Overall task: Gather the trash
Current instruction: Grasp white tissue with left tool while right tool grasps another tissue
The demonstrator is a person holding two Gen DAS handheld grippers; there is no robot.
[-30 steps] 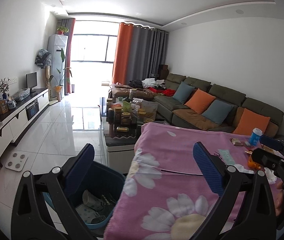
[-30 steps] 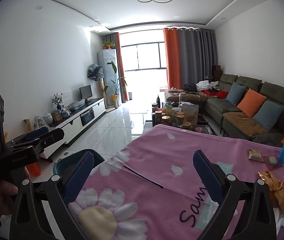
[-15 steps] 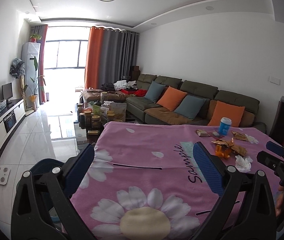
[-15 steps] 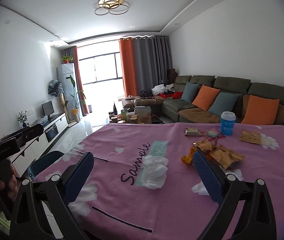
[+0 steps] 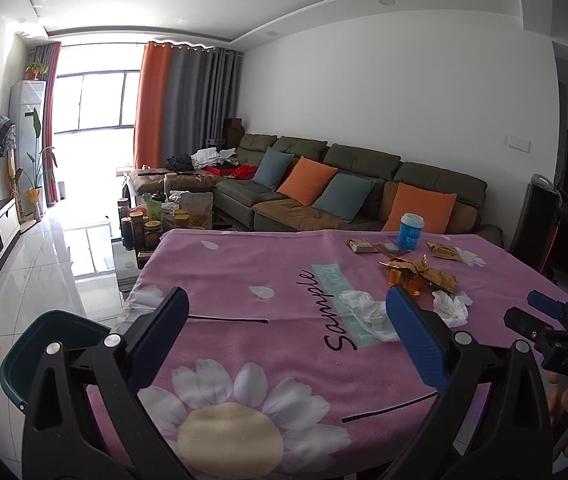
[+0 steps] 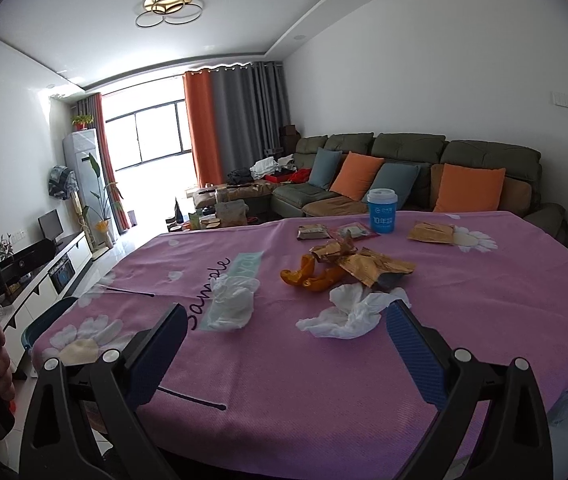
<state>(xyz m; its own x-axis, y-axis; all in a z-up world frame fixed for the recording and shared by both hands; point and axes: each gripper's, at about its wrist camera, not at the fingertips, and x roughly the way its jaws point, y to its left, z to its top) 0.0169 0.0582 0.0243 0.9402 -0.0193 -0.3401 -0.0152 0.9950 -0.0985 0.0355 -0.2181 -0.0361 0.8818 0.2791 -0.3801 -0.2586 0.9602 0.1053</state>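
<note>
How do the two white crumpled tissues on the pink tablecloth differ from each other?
The left tissue is a compact, rounded bundle lying on the teal printed strip; the right tissue is spread out with loose points and lies on plain pink cloth. The right tissue sits just in front of the orange peel and gold wrappers; the left one lies apart. Both are white, crumpled and ungripped.

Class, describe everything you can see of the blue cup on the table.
The blue cup stands upright near the far edge of the pink tablecloth, in front of the sofa. It has a pale lid, a blue body with white print, and looks like a disposable paper cup. Flat snack wrappers lie close beside it; nothing grips it.
</note>
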